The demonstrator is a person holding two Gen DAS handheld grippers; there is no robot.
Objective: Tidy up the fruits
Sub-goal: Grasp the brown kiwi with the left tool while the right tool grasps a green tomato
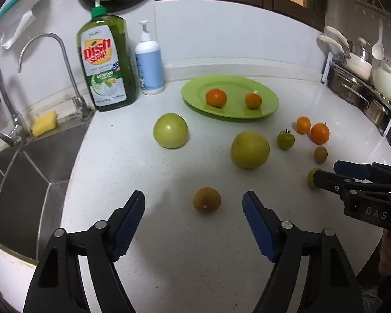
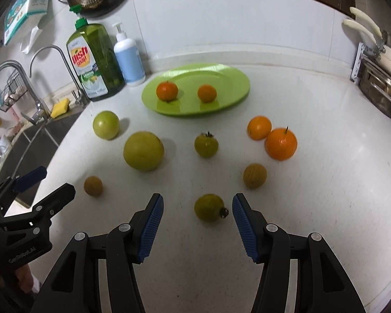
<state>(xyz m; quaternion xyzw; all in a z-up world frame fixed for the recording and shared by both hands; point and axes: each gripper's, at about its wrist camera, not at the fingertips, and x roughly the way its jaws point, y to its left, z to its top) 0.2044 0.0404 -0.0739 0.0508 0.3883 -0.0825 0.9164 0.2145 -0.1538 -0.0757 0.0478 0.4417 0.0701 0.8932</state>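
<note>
Left tongs (image 1: 193, 203): jaws released, standing wide, nothing gripped. A small brown fruit (image 1: 206, 199) lies on the white desk (image 1: 169, 247) in line with the gap, level with the fingertips and apart from both blue pads (image 1: 129, 224). From the right wrist view the same brown fruit (image 2: 93, 186) sits just beyond the left tongs' tips (image 2: 56, 182).

Right tongs (image 2: 197, 208): jaws released, nothing clamped. A small green fruit with dried calyx (image 2: 209, 208) lies on the desk between the fingertips; the calyx points toward the right pad (image 2: 243, 224) and is very near it, contact cannot be told. The left pad stands clear of the fruit. In the left wrist view this fruit (image 1: 312, 177) is partly hidden behind the right tongs (image 1: 325, 173).

Green plate (image 1: 193, 96) at the back of the desk: two small orange fruits on it, one left (image 1: 216, 97), one right (image 1: 253, 101), apart from each other.

Loose on the desk between the plate and the tongs: two large pale-green fruits (image 1: 170, 133) (image 1: 250, 149), a small green fruit with stem (image 1: 285, 140), two orange fruits touching each other (image 2: 259, 127) (image 2: 281, 143), a second brown fruit (image 2: 255, 175).

Back left: dish soap bottle (image 1: 105, 62) and white pump bottle (image 1: 149, 65) side by side near the sink (image 1: 26, 172).
</note>
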